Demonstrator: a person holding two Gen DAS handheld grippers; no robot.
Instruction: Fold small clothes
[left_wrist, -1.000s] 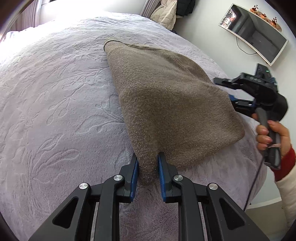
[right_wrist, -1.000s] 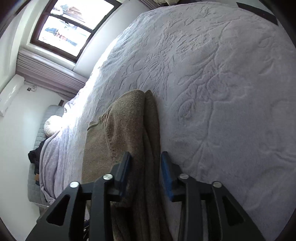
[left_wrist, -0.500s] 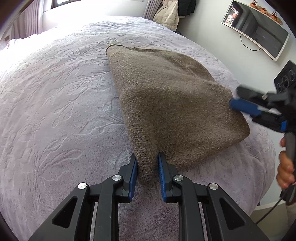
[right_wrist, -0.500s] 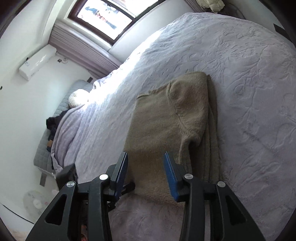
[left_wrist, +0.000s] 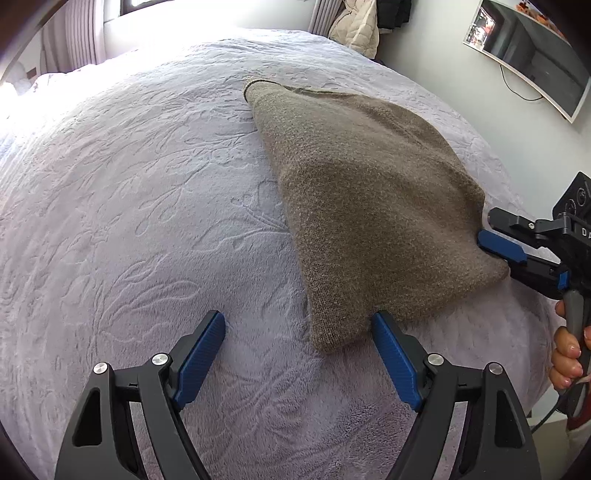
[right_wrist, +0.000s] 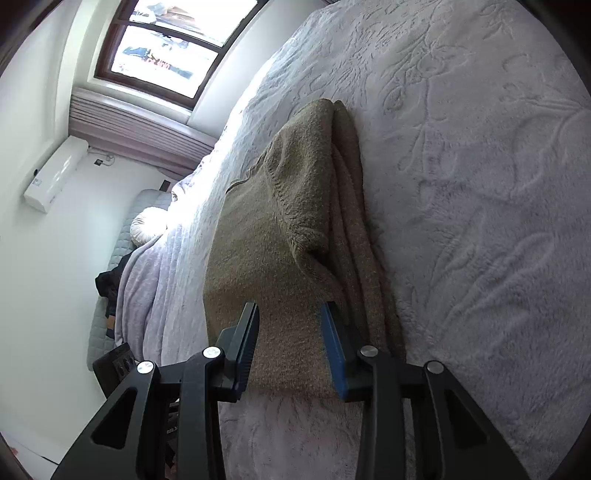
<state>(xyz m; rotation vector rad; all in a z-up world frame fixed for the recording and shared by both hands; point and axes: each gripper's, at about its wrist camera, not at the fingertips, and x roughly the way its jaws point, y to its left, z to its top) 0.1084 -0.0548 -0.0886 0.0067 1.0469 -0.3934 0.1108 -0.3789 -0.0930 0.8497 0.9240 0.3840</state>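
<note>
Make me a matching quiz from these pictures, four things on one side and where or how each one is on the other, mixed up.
Things:
1. brown sweater
2. left gripper
3. wall-mounted screen
4. air conditioner

Places or states:
A. high on the white wall below the window
B. folded, lying on the lilac bedspread
C. jaws wide open around a sweater corner
D. on the wall beyond the bed's far right corner

Pairs: 1-B, 2-C, 3-D, 4-A
</note>
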